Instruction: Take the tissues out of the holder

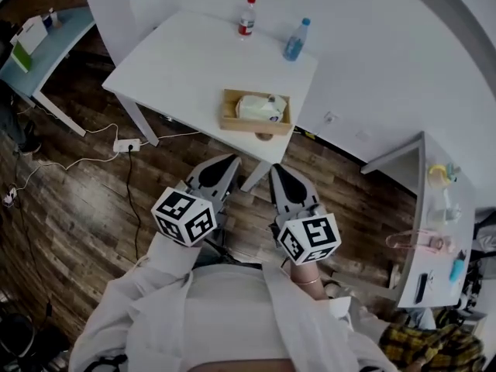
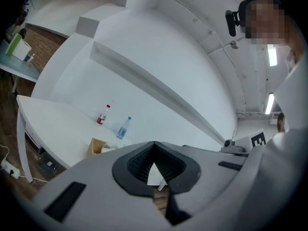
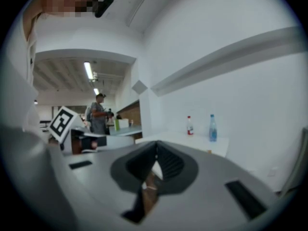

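- Table [image 1: 194, 60], white, with the wooden holder [image 1: 229, 119] at its near edge, long side running left-right.
- Tissues [image 1: 260, 107] lie flat inside it, lengthwise the same way.
- Left gripper [image 1: 231, 161] and right gripper [image 1: 276, 169] are side by side over the floor, tips aimed at the holder but well short of it, both closed on nothing.

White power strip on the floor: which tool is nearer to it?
Left. The left tool is right of the white power strip; the right tool is farther right, beyond the left one.
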{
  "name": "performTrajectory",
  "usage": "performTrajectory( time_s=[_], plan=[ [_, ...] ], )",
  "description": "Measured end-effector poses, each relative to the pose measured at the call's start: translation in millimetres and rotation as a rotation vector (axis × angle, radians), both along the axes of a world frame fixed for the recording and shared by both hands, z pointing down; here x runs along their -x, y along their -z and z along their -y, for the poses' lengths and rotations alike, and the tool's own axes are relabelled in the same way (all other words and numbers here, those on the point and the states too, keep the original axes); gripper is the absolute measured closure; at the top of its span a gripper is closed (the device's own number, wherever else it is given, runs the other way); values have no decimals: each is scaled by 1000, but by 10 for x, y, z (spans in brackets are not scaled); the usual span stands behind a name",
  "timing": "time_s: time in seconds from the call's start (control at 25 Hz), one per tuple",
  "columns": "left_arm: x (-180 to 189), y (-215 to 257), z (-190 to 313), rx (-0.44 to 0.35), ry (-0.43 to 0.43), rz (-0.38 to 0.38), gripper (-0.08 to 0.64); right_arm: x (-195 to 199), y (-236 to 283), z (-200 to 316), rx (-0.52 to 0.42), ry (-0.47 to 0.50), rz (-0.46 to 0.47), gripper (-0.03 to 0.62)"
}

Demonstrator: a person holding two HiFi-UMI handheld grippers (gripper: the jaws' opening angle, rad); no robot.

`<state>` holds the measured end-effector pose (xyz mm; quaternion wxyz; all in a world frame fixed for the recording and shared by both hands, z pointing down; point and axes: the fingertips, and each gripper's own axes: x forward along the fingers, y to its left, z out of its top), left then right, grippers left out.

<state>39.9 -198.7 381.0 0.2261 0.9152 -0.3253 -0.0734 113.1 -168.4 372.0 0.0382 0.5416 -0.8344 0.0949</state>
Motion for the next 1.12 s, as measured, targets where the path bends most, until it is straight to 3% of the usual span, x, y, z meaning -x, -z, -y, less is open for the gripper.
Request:
performTrajectory(
  time_s=[0.28, 0.56, 0.84, 1.12],
  plan=[
    [15, 26, 741, 7, -52, -5, 545, -26, 59, 688, -22, -87, -11, 583],
    [-92, -167, 1001, 56, -136, 12, 545, -65, -110, 1030, 27, -157, 31, 583],
    [-140, -344, 1153, 121, -150, 13, 545, -16, -201, 1221, 65, -119, 71, 583],
    [-264, -349, 1240, 143, -156, 17, 545, -17, -190, 1373, 80, -51, 43, 583]
  ],
)
